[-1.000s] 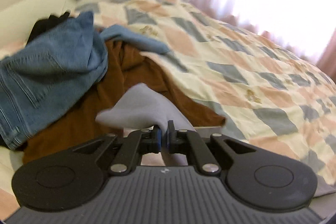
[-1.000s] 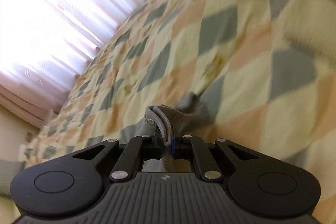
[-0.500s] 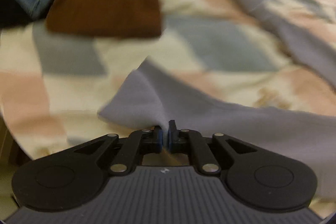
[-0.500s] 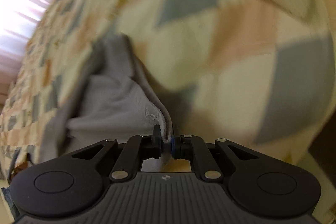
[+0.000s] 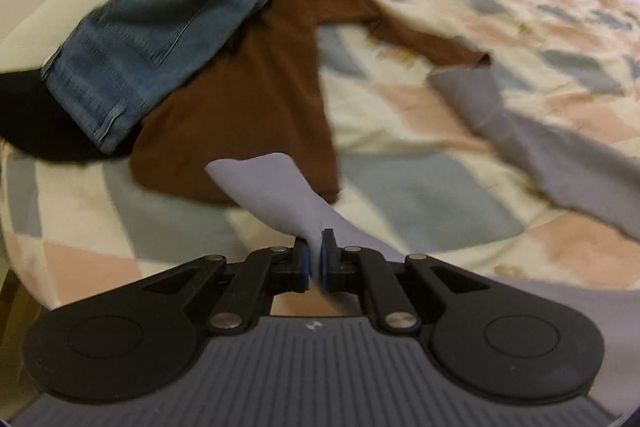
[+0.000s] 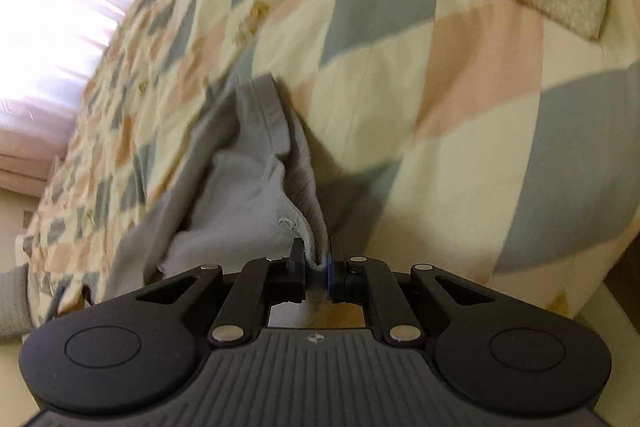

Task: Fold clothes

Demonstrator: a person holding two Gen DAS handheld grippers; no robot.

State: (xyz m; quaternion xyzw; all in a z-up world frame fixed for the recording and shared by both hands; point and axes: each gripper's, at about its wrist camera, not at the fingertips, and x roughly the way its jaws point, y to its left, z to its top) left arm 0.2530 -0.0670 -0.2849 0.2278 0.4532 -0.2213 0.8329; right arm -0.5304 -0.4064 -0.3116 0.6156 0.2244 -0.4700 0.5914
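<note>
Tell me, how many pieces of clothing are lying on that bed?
4 that I can see: blue jeans at far left, a black garment under them, a brown top in the middle, and the grey garment held in both jaws. More may be hidden beneath the pile.

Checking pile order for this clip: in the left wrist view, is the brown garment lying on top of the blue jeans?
No: the blue jeans lie over the upper left part of the brown garment, covering its edge there.
</note>
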